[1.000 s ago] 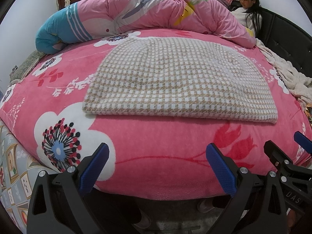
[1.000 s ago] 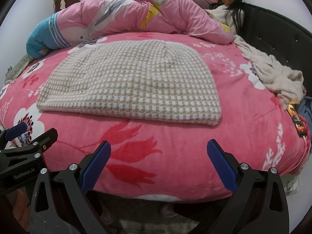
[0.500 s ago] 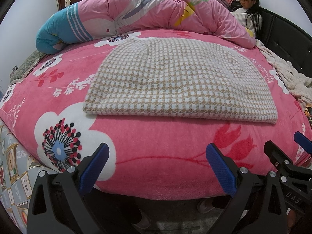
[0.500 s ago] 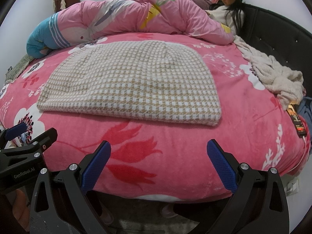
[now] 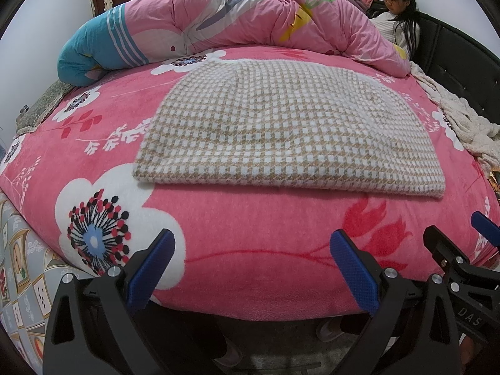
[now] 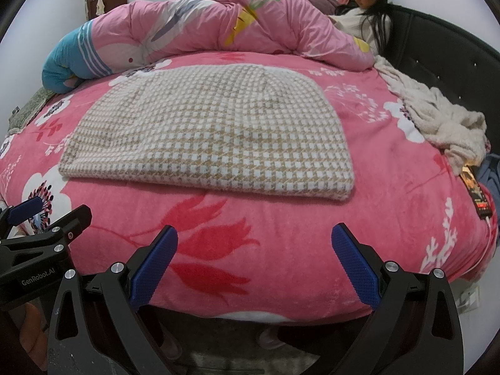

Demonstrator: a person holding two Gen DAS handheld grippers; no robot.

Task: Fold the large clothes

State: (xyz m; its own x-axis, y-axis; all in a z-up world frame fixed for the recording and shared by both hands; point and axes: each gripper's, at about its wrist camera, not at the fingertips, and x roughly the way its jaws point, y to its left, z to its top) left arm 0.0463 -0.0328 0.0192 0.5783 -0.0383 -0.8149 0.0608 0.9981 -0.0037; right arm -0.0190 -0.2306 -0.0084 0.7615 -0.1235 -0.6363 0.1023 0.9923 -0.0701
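A beige and white houndstooth garment (image 5: pixel 281 128) lies folded flat in a rectangle on the pink floral bed cover (image 5: pixel 250 243); it also shows in the right wrist view (image 6: pixel 212 134). My left gripper (image 5: pixel 250 265) is open and empty, held off the near bed edge, short of the garment. My right gripper (image 6: pixel 254 265) is open and empty, also at the near bed edge. Each gripper shows at the side of the other's view: the right gripper (image 5: pixel 462 250) and the left gripper (image 6: pixel 40 222).
A rolled pink and blue duvet (image 5: pixel 218 22) lies across the far side of the bed. A person (image 6: pixel 365 9) sits at the far right by the black headboard (image 6: pixel 453 62). A cream fleece blanket (image 6: pixel 437 118) and a small dark packet (image 6: pixel 475 193) lie at the right edge.
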